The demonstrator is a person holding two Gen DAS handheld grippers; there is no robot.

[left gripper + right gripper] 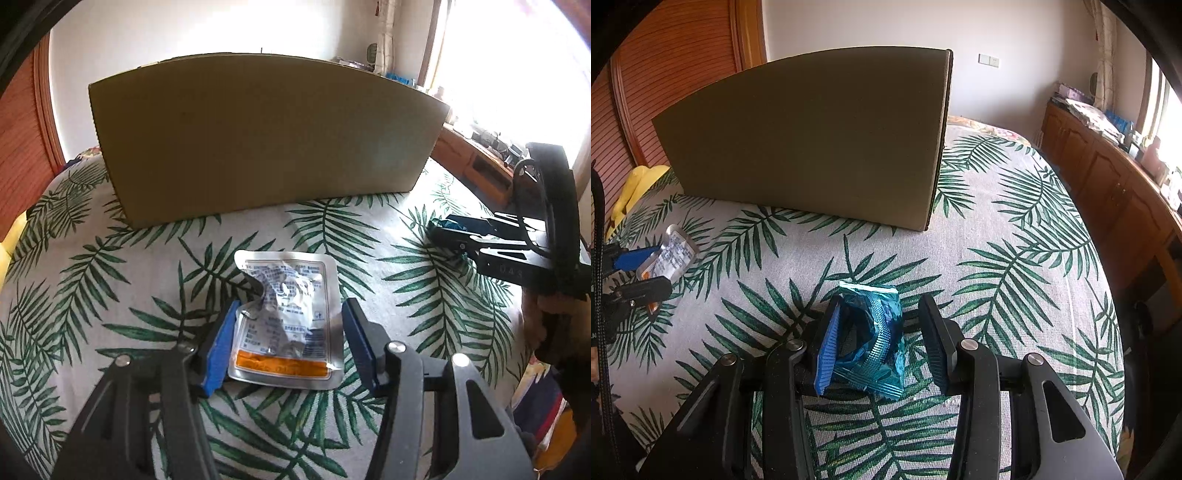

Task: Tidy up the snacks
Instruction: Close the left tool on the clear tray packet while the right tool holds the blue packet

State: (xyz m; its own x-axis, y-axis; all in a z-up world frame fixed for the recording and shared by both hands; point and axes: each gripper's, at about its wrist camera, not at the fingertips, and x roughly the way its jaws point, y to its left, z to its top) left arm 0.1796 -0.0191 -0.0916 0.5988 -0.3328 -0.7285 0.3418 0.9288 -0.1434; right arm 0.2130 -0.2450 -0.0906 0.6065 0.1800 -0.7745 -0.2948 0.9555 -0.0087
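A silver foil snack pouch [286, 317] with an orange stripe lies on the leaf-print cloth. My left gripper [290, 332] is open, its two blue-padded fingers on either side of the pouch. A crumpled blue snack packet [875, 339] lies between the open fingers of my right gripper [881, 341]; the left pad touches it. The right gripper also shows in the left wrist view [458, 236], and the silver pouch shows in the right wrist view [670, 254]. A large cardboard box [266, 136] stands behind both snacks; its inside is hidden.
The leaf-print cloth [1015, 266] covers a bed-like surface. A yellow object [635, 188] lies at the far left by the box. A wooden cabinet [1108, 177] with clutter runs along the right under a bright window. A slatted wooden panel [665, 74] stands behind left.
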